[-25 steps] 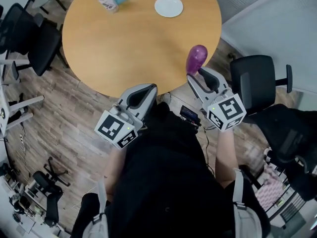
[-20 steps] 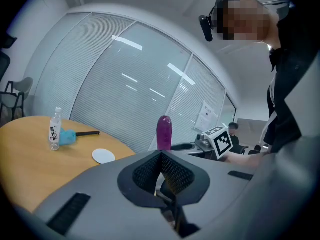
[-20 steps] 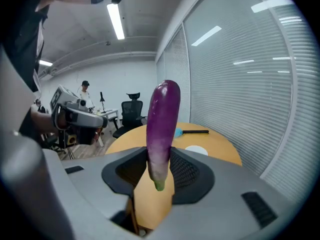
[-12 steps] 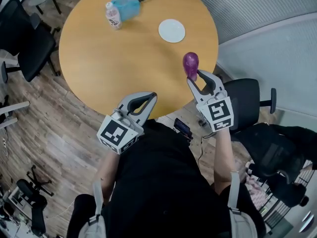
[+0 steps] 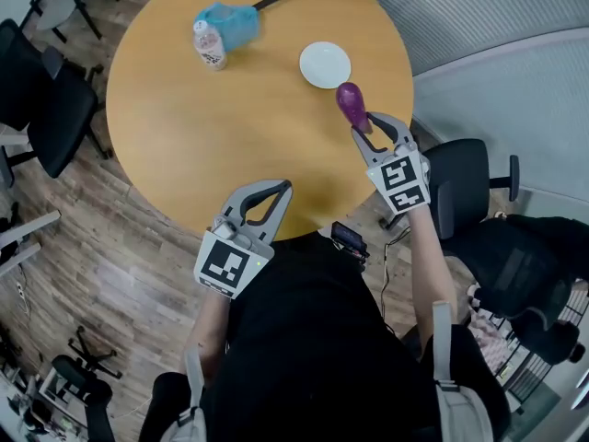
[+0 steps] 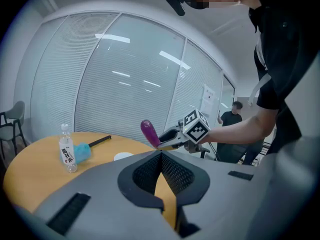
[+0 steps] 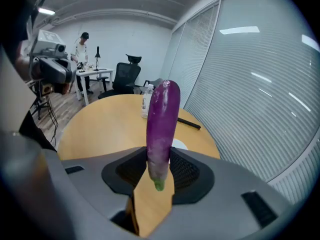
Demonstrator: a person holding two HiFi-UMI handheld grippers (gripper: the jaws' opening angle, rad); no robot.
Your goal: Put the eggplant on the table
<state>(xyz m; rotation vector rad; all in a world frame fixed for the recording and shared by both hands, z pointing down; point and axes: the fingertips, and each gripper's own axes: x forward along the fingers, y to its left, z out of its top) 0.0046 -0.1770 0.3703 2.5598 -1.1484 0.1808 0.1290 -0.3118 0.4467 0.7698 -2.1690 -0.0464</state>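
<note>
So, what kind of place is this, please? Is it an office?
Most likely an office meeting room. A round wooden table stands in the middle, with black swivel chairs beside it. The glass partition walls with blinds also fit an office.

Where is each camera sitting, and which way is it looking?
Head view: on the person's head, looking steeply down at the round table; shows torso, both arms, left gripper, right gripper.
Left gripper view: on the left gripper, looking across the table past its shut jaws; shows the person's right arm.
Right gripper view: on the right gripper, looking over the table along the eggplant its jaws clamp; shows the left gripper.
All share the eggplant, bottle and plate.
</note>
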